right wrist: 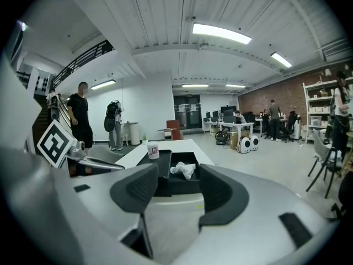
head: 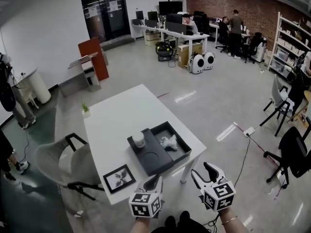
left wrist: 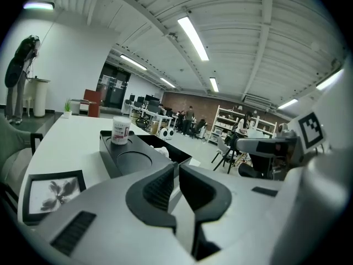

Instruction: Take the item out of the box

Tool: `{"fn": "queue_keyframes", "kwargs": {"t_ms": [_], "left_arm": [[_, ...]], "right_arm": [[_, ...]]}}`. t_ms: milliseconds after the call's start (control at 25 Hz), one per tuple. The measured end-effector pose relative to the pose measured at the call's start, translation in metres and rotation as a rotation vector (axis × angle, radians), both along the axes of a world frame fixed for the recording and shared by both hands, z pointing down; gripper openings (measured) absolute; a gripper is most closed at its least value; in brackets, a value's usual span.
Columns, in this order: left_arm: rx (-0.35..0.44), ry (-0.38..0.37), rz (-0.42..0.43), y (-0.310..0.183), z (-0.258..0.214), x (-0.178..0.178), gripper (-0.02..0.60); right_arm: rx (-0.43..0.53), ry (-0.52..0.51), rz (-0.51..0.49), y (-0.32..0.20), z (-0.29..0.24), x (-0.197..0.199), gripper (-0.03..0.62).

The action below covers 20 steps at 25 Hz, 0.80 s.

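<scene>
My head camera looks steeply down from high above the near end of the desk (head: 121, 110). The box (head: 154, 160) sits below centre, and the left gripper (head: 154, 181) and right gripper (head: 203, 171) are at the bottom edge. The left gripper view rides low at the desk's near edge and faces along its jaws across the desk (left wrist: 71, 142) to the box (left wrist: 132, 162), which is close. The right gripper view faces the box (right wrist: 182, 184) end-on from a little further back, beyond the desk's end. All three views share the box, the desk and the far brick wall (head: 223, 4).
</scene>
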State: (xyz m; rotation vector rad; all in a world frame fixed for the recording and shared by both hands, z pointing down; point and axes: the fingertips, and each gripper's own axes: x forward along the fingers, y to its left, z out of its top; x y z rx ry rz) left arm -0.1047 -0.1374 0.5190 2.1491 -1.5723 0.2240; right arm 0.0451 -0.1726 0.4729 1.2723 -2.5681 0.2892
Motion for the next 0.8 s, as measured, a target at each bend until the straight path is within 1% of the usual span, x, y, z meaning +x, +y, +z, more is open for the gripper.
{"fn": "queue_keyframes", "kwargs": {"t_ms": [240,360,480,680,800], "left_arm": [[-0.011,-0.008,-0.025,-0.013,0.002,-0.008,0.032],[-0.014,-0.003,-0.063,-0.025,0.000,-0.018,0.032],[-0.022,0.016,-0.101,-0.038,0.001,-0.026,0.032],[-0.013,0.018,-0.169,-0.061,-0.003,-0.035,0.032],[-0.016,0.016,-0.207,-0.070,-0.001,-0.042,0.032]], "right_arm": [[0.000,0.014,-0.037,-0.025,0.001,-0.007,0.227],[0.010,0.027,-0.082,-0.047,-0.002,-0.018,0.227],[0.008,0.034,-0.123,-0.068,-0.002,-0.028,0.227],[0.011,0.072,-0.219,-0.105,0.004,-0.045,0.228],[0.022,0.117,-0.294,-0.123,0.010,-0.060,0.227]]}}
